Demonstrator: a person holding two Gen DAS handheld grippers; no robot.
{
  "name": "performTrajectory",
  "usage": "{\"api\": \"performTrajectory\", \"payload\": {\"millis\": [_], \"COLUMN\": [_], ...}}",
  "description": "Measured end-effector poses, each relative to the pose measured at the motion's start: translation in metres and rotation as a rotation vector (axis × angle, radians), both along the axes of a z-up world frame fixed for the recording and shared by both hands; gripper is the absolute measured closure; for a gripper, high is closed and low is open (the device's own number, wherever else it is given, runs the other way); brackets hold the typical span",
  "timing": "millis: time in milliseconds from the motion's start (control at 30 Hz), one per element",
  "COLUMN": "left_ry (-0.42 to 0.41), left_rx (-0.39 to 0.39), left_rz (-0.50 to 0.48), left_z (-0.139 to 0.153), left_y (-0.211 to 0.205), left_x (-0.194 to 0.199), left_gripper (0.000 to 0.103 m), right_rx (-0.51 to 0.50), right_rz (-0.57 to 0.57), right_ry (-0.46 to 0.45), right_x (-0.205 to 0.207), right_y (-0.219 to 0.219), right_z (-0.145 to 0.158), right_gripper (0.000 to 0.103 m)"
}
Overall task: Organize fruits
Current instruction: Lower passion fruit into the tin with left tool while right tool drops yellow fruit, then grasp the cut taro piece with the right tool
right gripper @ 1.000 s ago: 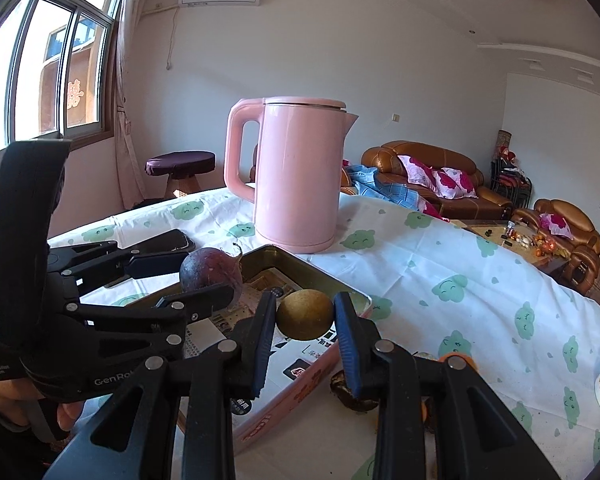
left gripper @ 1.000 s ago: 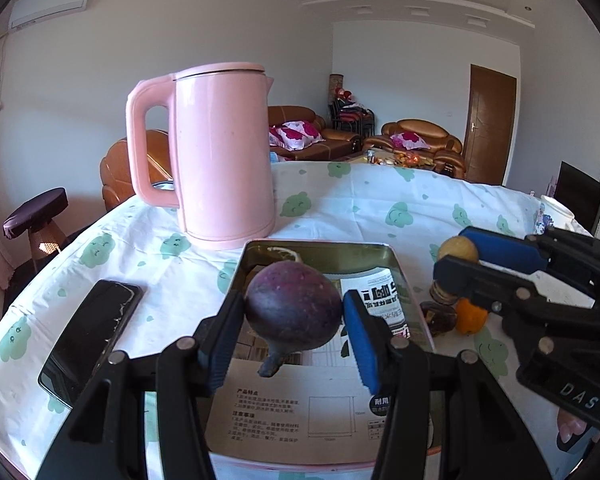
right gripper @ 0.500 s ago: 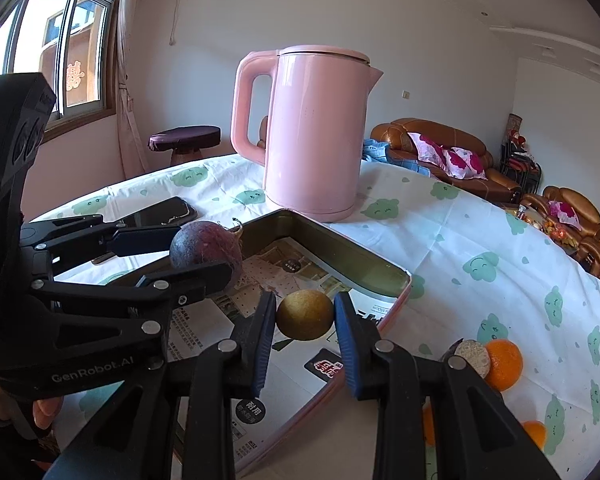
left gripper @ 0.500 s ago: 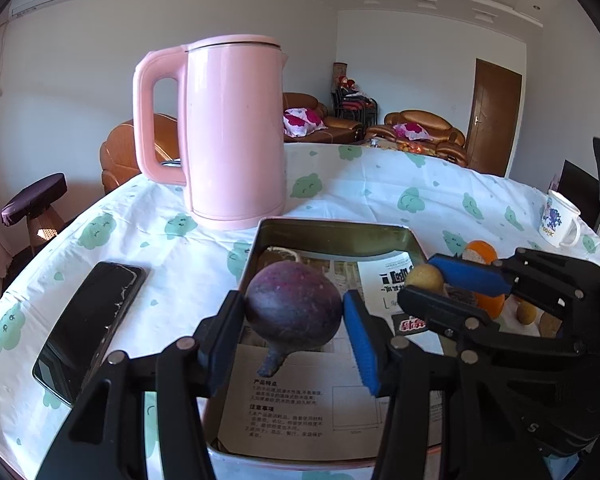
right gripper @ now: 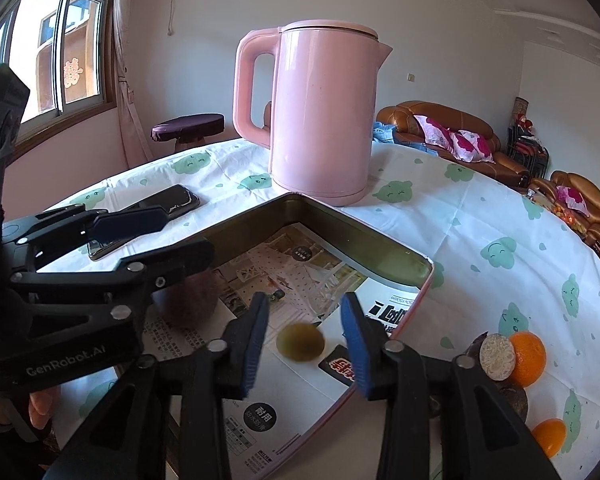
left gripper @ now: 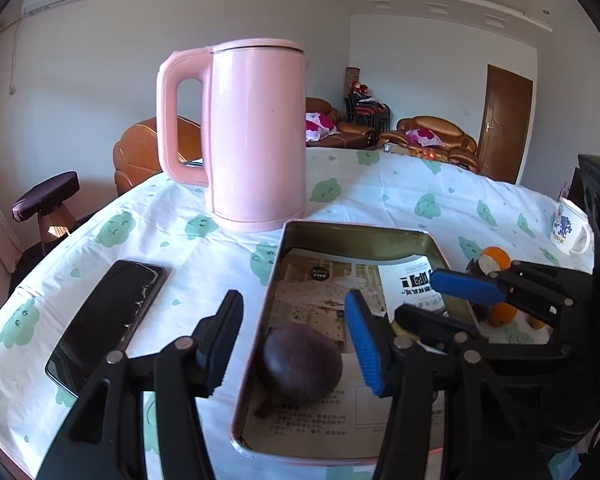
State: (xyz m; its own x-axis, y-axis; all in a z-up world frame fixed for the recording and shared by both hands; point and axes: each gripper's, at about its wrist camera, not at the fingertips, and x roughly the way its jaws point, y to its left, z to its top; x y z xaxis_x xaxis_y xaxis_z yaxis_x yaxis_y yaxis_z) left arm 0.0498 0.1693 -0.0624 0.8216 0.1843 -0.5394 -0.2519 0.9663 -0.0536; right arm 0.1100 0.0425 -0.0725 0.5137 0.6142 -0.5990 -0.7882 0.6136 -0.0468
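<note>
Two fruits lie on the paper lining the tin tray (left gripper: 284,264): a dark purple passion fruit (left gripper: 300,362) at its near left, a yellow-green fruit (right gripper: 300,342) near its right rim; the left tool (left gripper: 296,340) gapes wide above the first, gripping nothing; the right tool (right gripper: 304,338) stands open around the second, untouched; a pink kettle (left gripper: 256,132) stands beyond on the surface (left gripper: 400,200).

The worktop (left gripper: 380,188) has a white cloth with green cloud prints. On it stand a pink kettle (left gripper: 256,132) at 12 o'clock, a tin tray (left gripper: 364,236) just before it, a phone (left gripper: 108,316) at 9 o'clock, a mug (left gripper: 568,226) and oranges (right gripper: 528,356) at 3 o'clock.
</note>
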Motion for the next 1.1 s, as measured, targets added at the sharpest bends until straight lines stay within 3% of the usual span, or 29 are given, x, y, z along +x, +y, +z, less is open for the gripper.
{"api": "performTrajectory", "payload": {"millis": [33,133,300,533,833,900,1100], "left_ry": [-0.017,-0.057,-0.102,-0.119,-0.074,-0.072,-0.05], "left_rx": [-0.014,-0.008,-0.027,-0.007,0.014,0.028,0.079], "left_rz": [0.0,0.009,-0.016,-0.084,-0.171,-0.195,-0.246], "left_z": [0.003,0.01,0.019,0.021,0.012,0.012,0.011], "left_y": [0.001,-0.001,-0.011,-0.044,-0.093,-0.107,-0.138], "left_x": [-0.003,-0.013,-0.024,-0.024,-0.01,-0.007,0.005], "left_gripper": [0.026,0.014,0.012,0.009,0.007,0.007,0.006], "right_rx": [0.004,-0.004,-0.012,0.013,0.019,0.055,0.035], "right_rz": [0.004,0.003,-0.07,-0.255,-0.498,-0.519,-0.504], "right_ry": [-0.004,-0.053,-0.11,-0.132,-0.053,-0.009,0.054], "right_x": [-0.001,-0.01,-0.021,-0.022,-0.018,-0.014,-0.007], "right_y": [0.0,0.001,-0.022,-0.1,-0.194,-0.208,-0.214], "right_z": [0.0,0.003,0.009,0.023,0.009,0.008,-0.001], "right_gripper": [0.027,0.027,0.028,0.028,0.028,0.028,0.028]}}
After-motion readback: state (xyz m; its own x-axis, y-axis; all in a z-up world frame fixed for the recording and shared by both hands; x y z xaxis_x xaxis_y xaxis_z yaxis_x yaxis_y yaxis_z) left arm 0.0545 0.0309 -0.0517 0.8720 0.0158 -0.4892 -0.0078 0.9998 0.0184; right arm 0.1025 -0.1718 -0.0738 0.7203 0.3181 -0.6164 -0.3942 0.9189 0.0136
